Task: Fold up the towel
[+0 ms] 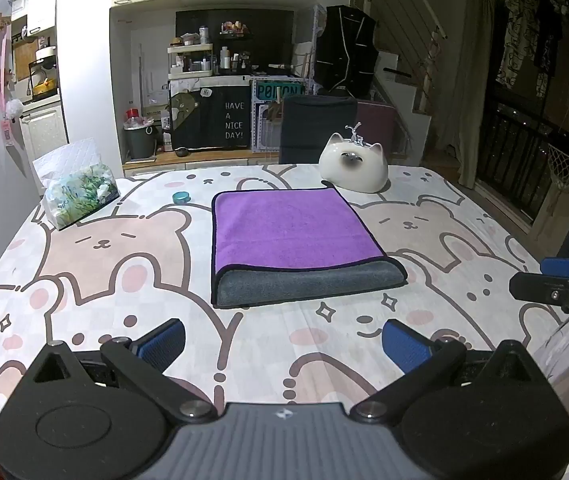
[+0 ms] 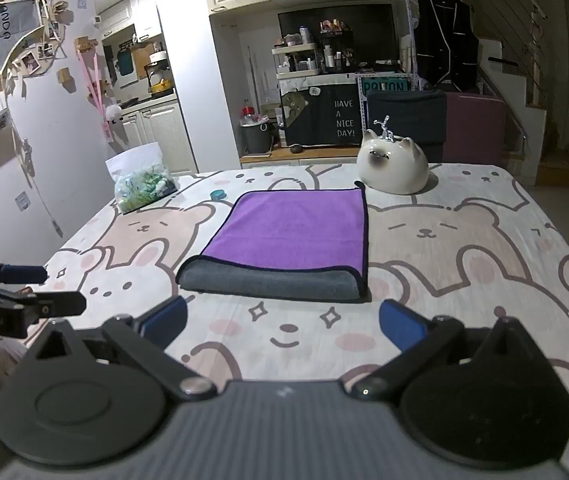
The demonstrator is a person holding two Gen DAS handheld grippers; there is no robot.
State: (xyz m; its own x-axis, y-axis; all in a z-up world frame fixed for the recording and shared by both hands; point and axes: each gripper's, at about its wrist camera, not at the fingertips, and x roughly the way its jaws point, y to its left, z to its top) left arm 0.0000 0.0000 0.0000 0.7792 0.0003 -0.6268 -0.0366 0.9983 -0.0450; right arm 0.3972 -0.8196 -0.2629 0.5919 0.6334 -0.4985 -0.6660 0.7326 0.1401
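Note:
A towel (image 1: 292, 236), purple on top and grey beneath, lies folded flat on the table, its rounded grey fold along the near edge; it also shows in the right wrist view (image 2: 288, 232). My left gripper (image 1: 283, 344) is open and empty, hovering over the cloth in front of the towel's near edge. My right gripper (image 2: 283, 326) is open and empty, also in front of the near edge. The right gripper shows at the right edge of the left wrist view (image 1: 556, 280). The left gripper shows at the left edge of the right wrist view (image 2: 24, 292).
A white cat-shaped ceramic (image 1: 354, 168) stands just beyond the towel's far right corner. A plastic bag of greens (image 1: 76, 192) and a small teal lid (image 1: 181, 197) lie at the far left. The table wears a bear-print cloth (image 1: 104, 248). A chair (image 1: 318, 128) stands behind.

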